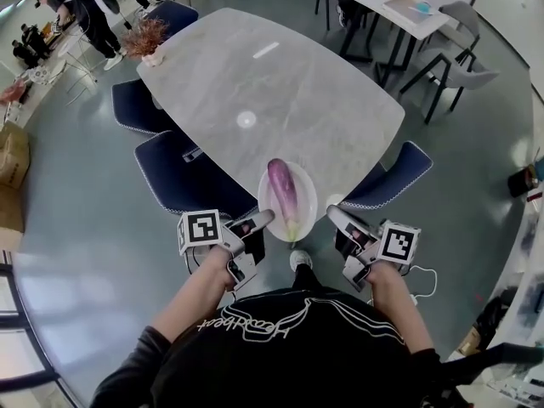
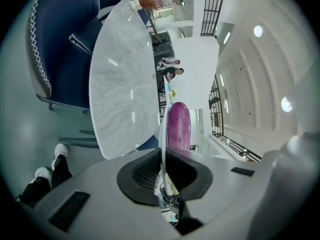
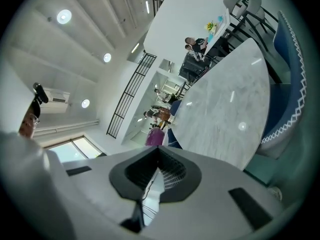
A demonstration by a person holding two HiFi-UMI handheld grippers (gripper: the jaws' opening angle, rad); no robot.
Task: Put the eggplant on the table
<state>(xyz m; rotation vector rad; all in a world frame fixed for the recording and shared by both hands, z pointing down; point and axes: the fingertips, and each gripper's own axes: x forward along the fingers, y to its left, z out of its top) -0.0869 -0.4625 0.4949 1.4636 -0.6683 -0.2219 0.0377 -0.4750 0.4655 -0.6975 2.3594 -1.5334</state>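
- Grey left gripper point(image 1: 259, 221) is pinching the left rim of the plate point(image 1: 308, 195). In the left gripper view we are seeing that thin white rim edge-on between jaws that are closing almost fully on it.
- Between the two grippers, the eggplant point(image 1: 283, 192) is lying lengthwise on the plate with its stem end pointing towards us. The plate is sitting at the near edge of the table point(image 1: 272, 92).
- We are judging the eggplant to be fairly light and firm, with a little give under pressure. Its skin is looking glossy, so probably slippery, and its rounded body is likely to roll if the plate tilts.
- We are favouring a hold across the thick middle, with one pad on each flank. The narrow stem end is offering less to grip.
- At the right, the right gripper point(image 1: 336, 218) is pinching the plate's right rim. Its jaws are standing nearly together with only a thin white edge between them.
- With both grippers busy on the plate, we are expecting that it must rest on the table before either one can take the eggplant.
- On the left side, the pads are hiding how deep the rim is sitting in the left jaws.
- In the middle, we are not able to tell whether the plate is touching the table or hanging just above it.
- In the right gripper view, only a small purple patch of the eggplant is showing above the jaws.
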